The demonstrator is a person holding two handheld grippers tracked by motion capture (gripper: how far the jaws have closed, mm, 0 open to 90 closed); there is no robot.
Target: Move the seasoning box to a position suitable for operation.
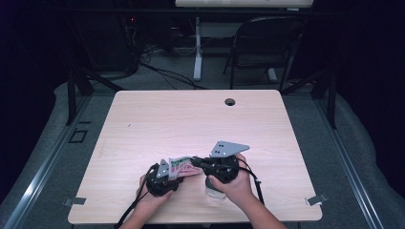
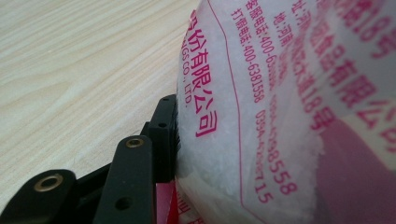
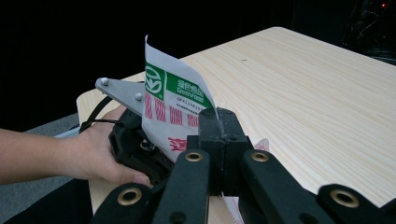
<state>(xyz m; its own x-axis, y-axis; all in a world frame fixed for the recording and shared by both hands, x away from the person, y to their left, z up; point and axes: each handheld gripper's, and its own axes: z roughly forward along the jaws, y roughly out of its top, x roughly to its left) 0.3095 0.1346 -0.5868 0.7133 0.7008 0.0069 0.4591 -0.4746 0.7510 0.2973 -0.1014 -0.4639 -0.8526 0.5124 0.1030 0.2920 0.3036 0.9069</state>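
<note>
Two grippers meet at the near edge of the table (image 1: 143, 119), just left of its centre line, and I hold one bag (image 1: 183, 166) between them.

Position: in the high view the bag lies between the left gripper (image 1: 168, 177) and the right gripper (image 1: 199, 164), raised slightly off the wood. Its long axis runs roughly left to right across the table.

Orientation: in the right gripper view the bag (image 3: 173, 100) stands on edge, with its flat white-and-green printed end pointing up and away from the jaws. The end bearing a green logo panel is uppermost; red print sits below it.

Right gripper (image 3: 219, 128): the jaws are pressed fully together and pinch the thin edge of the bag, which emerges above the black pads.

Left gripper (image 2: 180, 140): one black jaw lies flat against the filled, translucent body of the bag (image 2: 261, 107), which carries pink lettering and white granular contents. The other jaw is hidden behind the bag, so I cannot tell whether both pads press on it.

My hands (image 1: 236, 183) wrap around both gripper bodies near the table edge.
</note>
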